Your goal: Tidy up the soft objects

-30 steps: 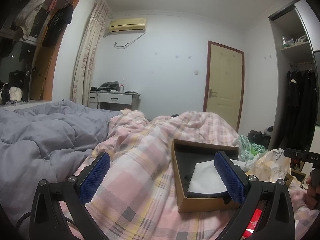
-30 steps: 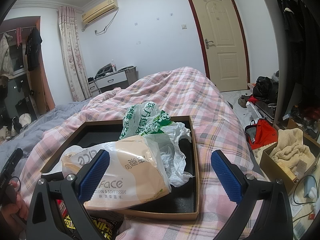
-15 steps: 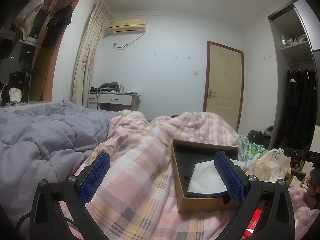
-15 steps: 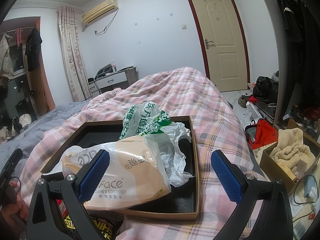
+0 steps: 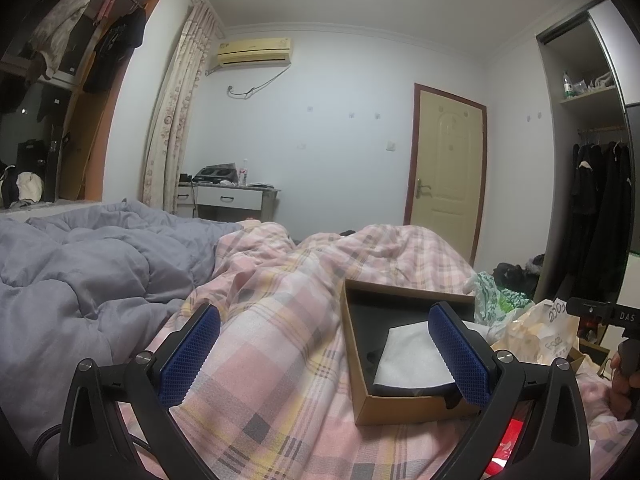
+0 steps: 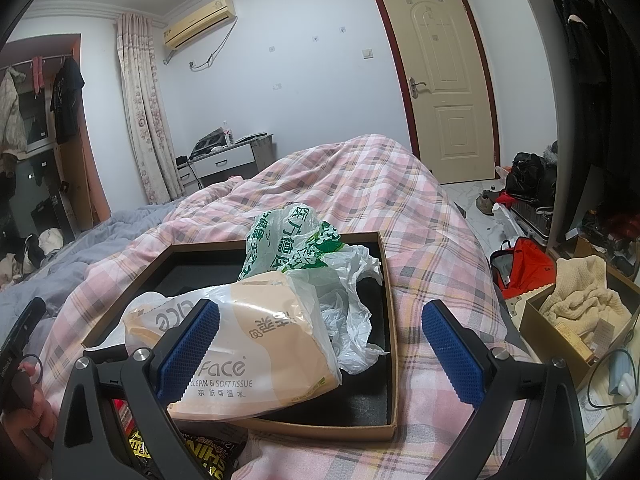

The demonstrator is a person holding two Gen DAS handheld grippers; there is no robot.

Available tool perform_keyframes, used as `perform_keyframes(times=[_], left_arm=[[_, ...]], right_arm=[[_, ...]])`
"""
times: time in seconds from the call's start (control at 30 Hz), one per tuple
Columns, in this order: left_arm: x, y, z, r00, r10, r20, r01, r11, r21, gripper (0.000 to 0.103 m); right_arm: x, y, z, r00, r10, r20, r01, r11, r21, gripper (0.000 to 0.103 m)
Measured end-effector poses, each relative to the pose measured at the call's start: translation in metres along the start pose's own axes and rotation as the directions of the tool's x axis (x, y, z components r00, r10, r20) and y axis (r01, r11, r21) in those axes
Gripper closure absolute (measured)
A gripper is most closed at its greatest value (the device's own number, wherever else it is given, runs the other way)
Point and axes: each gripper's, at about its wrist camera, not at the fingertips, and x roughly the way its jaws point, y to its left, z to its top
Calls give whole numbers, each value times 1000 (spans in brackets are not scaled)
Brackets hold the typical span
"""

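Tissue pack (image 6: 256,344) lies between wide-open right gripper (image 6: 320,354) fingers.

Left gripper (image 5: 324,354) and right gripper (image 6: 318,354), jaws wide apart, empty.

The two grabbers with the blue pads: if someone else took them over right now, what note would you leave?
Left gripper: open, empty, hovering over the pink plaid quilt beside the cardboard box.
Right gripper: open, empty, facing the box from its near edge.
In the box: a tissue pack resting partly over the near rim, a green-printed plastic bag behind it, and a white folded sheet on the dark lining.
A dark snack packet lies on the quilt below the box.
Done: three soft items are in the box. Left: probably seat the tissue pack fully, then deal with the snack packet.
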Motion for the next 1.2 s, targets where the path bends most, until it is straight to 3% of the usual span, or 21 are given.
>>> perform_keyframes(times=[1.2], left_arm=[[-2, 0, 1, 1000, 1, -3, -1, 1000, 8, 0]], right_arm=[[0, -1, 0, 1000, -2, -3, 2, 1000, 0, 2]])
